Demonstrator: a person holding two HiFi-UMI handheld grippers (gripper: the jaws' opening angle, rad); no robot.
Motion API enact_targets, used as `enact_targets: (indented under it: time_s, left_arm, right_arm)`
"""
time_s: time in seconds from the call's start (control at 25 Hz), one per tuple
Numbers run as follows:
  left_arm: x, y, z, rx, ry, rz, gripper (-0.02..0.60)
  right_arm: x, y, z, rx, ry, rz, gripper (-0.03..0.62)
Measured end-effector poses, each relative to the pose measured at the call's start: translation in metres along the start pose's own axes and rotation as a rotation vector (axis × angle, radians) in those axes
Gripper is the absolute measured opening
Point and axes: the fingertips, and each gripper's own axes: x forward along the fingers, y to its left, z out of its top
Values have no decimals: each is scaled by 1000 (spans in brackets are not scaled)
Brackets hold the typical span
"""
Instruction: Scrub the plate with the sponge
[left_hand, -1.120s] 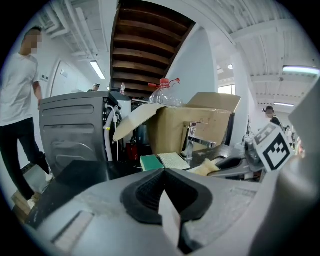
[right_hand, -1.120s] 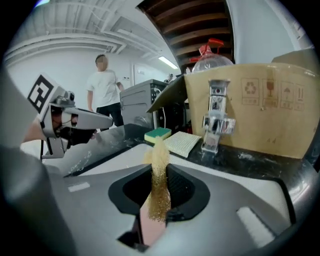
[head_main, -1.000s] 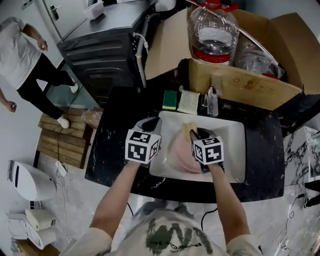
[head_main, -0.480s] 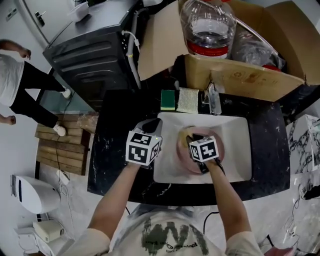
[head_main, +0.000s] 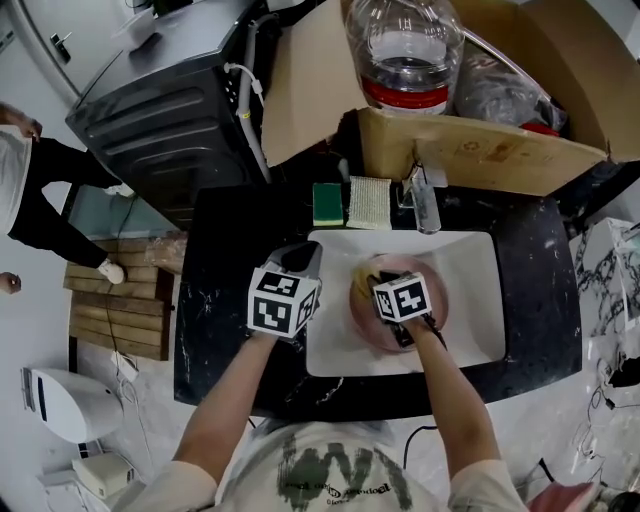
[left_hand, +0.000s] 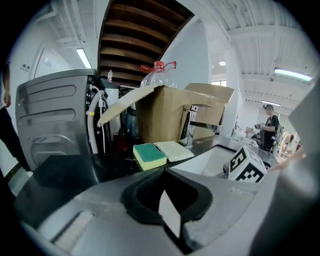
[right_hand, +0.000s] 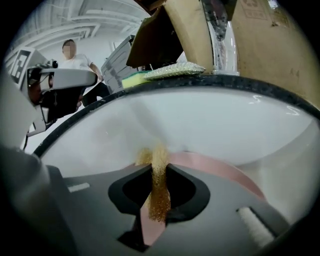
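Observation:
A pink plate (head_main: 435, 310) lies in the white sink (head_main: 475, 280). My right gripper (head_main: 375, 275) hangs over the plate's left part, shut on a yellow-brown sponge (head_main: 362, 280). In the right gripper view the sponge (right_hand: 156, 190) stands pinched between the jaws of the right gripper (right_hand: 155, 170), its tip down at the plate (right_hand: 215, 167). My left gripper (head_main: 300, 255) hovers at the sink's left rim, apart from the plate. In the left gripper view the left gripper (left_hand: 165, 172) is shut with nothing in it.
Behind the sink, a green-and-yellow sponge (head_main: 327, 203) and a white scrub pad (head_main: 369, 202) lie on the black counter (head_main: 230, 300) beside the faucet (head_main: 420, 200). A cardboard box (head_main: 480, 150) holds a big water bottle (head_main: 403, 50). A black appliance (head_main: 170, 110) stands far left.
The pink plate has shifted right in the sink and now lies flat. My right gripper has followed it with the sponge. The left gripper has stayed at the left rim.

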Motion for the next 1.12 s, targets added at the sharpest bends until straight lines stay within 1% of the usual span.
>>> enact_targets:
  time_s: [0.36,0.44,0.56,0.92,1.12]
  left_arm:
    - [4,-12,0,19,-4,-24,0]
    - [5,-14,0,30,-5,-23,0]
    - [5,-14,0,28,-4,-19,0]
    - [6,-22,1,30,-6,-16,0]
    - [6,-28,1,32,-5,-10,0]
  right_arm:
    - [3,-29,2,66,-7,-70,72]
    - [2,-36,3,78,-6,-88,72]
    - [-1,-47,1,94,-1,-112,72]
    - [-14,-76,-10,146,27,-173,72]
    - [-22,-92,-21,172,64,-205,72]
